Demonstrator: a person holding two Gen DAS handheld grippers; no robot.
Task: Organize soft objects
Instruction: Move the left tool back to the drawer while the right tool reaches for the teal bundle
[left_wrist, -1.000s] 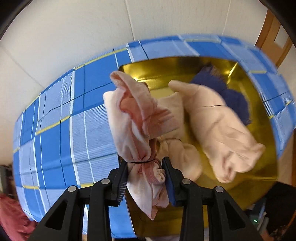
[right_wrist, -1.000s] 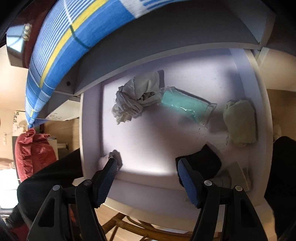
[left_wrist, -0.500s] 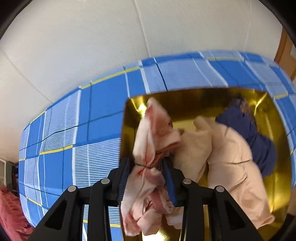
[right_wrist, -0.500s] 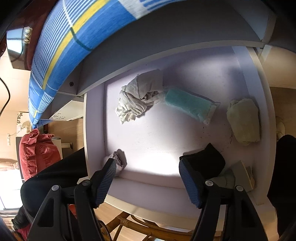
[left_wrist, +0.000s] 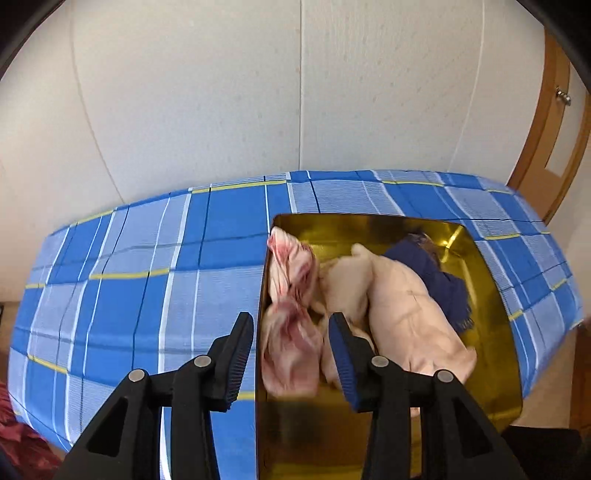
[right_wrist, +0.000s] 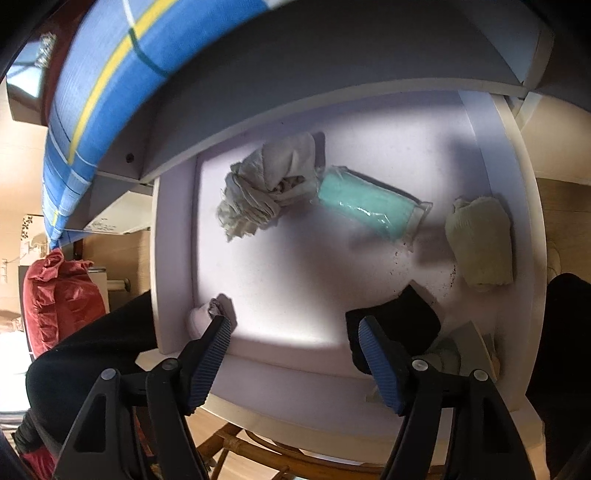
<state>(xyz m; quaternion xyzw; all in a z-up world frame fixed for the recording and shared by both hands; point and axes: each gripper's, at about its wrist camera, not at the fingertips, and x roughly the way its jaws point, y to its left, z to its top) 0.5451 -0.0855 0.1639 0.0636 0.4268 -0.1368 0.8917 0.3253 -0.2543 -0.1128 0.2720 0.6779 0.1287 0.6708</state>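
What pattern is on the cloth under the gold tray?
Blue and white plaid cloth with thin yellow lines; clearest in the left wrist view.

Gold tray (left_wrist: 491, 332) on checked bed (left_wrist: 129, 295)

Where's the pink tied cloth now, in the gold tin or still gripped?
In the gold tin, released. The pink tied cloth lies against its left wall; the left gripper has just been opening, pads clear of it.

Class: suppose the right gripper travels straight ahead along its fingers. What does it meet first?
Probably the bare white tray floor; the right gripper stands open with nothing between its fingers, though depth is uncertain.
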